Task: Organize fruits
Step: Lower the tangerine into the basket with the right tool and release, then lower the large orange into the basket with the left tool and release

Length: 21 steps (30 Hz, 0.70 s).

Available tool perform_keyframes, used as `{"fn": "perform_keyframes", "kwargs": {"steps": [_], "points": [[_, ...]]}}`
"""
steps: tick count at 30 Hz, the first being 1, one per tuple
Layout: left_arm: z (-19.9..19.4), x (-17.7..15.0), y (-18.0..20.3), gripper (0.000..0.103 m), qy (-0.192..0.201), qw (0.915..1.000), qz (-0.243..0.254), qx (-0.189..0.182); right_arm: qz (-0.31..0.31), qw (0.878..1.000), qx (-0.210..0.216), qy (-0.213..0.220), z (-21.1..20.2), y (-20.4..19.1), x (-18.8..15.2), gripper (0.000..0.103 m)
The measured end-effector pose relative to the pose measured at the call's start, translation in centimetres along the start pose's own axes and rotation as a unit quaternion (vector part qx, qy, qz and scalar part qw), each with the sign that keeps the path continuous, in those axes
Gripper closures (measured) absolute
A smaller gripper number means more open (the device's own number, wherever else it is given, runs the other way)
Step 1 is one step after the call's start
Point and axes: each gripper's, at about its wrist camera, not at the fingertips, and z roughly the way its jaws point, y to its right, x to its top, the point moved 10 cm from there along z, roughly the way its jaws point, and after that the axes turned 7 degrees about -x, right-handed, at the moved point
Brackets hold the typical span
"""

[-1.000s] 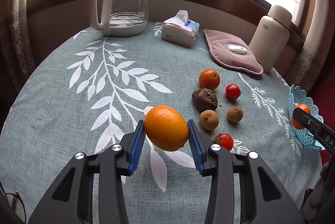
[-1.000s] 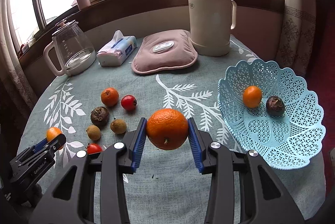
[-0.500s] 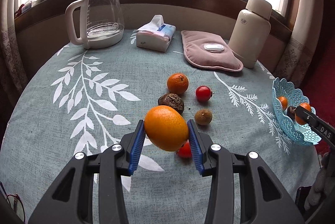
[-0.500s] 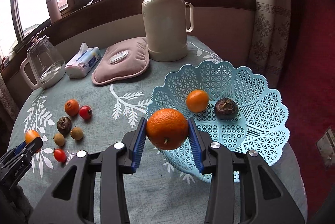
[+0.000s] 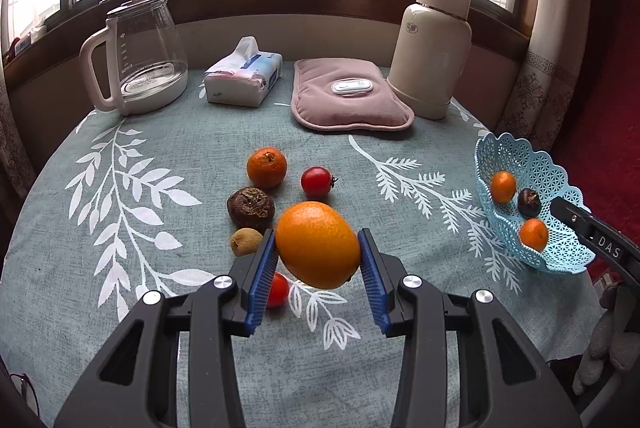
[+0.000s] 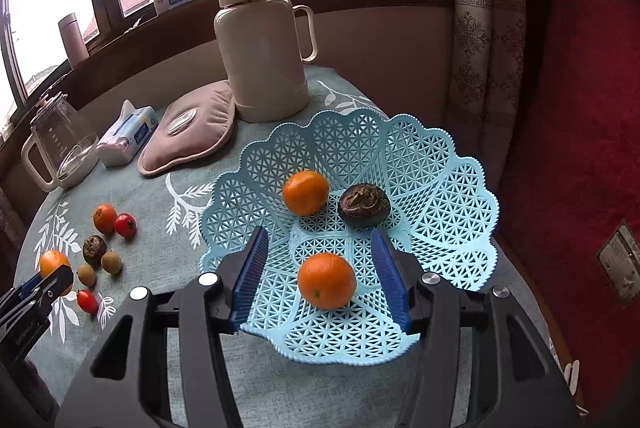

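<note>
Fingers of the right gripper [image 6: 322, 282] have just been opening, with an orange [image 6: 327, 280] loose between them in the blue basket [image 6: 444, 164] near the bench's right edge. Left gripper [image 5: 319, 258] squeezes a big orange [image 5: 318, 244] by its round sides; it looks firm, smooth and may roll.

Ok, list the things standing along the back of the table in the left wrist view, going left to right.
Glass kettle → tissue pack → pink heating pad → cream thermos.
</note>
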Motion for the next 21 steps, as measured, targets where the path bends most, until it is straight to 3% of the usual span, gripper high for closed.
{"fn": "perform_keyframes", "kwargs": {"steps": [12, 21], "points": [[1.3, 1.3, 6.9, 0.062, -0.009, 0.9978, 0.041, -0.051, 0.094, 0.995, -0.020, 0.026, -1.3, 7.2, 3.3, 0.041], [2.8, 1.5, 13.6, 0.062, -0.024, 0.9915, 0.078, -0.101, 0.116, 0.993, -0.014, 0.032, -1.9, 8.6, 4.0, 0.041]]}}
